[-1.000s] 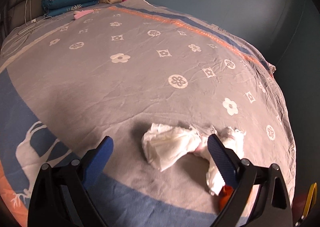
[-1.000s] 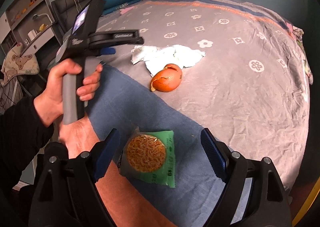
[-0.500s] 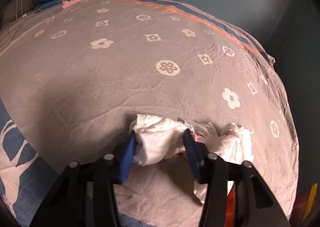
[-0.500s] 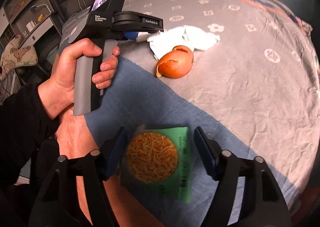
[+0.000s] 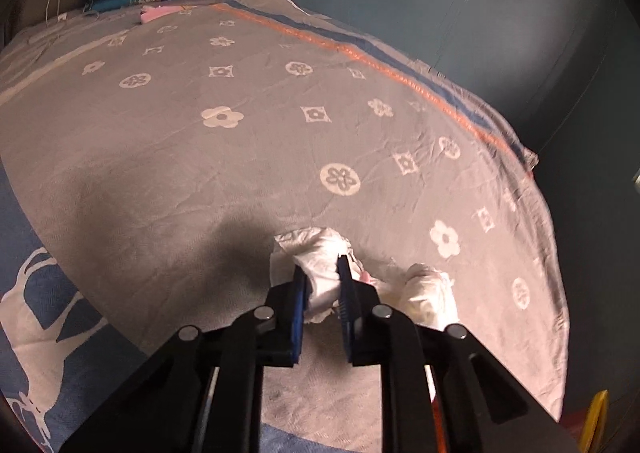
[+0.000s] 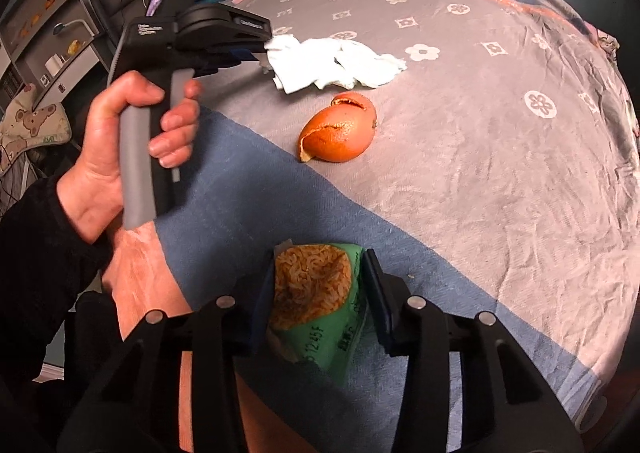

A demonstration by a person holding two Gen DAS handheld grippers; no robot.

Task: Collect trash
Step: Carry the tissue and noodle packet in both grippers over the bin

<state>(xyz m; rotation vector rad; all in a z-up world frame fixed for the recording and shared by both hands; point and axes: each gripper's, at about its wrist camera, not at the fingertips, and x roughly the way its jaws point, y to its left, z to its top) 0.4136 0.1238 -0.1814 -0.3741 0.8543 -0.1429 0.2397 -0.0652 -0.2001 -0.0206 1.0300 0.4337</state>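
Two grabs at once. We see left gripper (image 5: 322,285) jaws closing, pinching crumpled tissue (image 5: 316,257) on bedspread (image 5: 248,157). Right gripper (image 6: 316,293) jaws closing around green noodle packet (image 6: 320,301), buckling it. Orange peel (image 6: 340,133) lies untouched between them.

Right hand-held gripper (image 6: 318,285) jaws closing, pinching green noodle packet (image 6: 320,301) on bedspread (image 6: 500,173).

Bed (image 6: 500,173) with tissue (image 6: 332,65), peel (image 6: 340,131), wrapper (image 6: 320,305)
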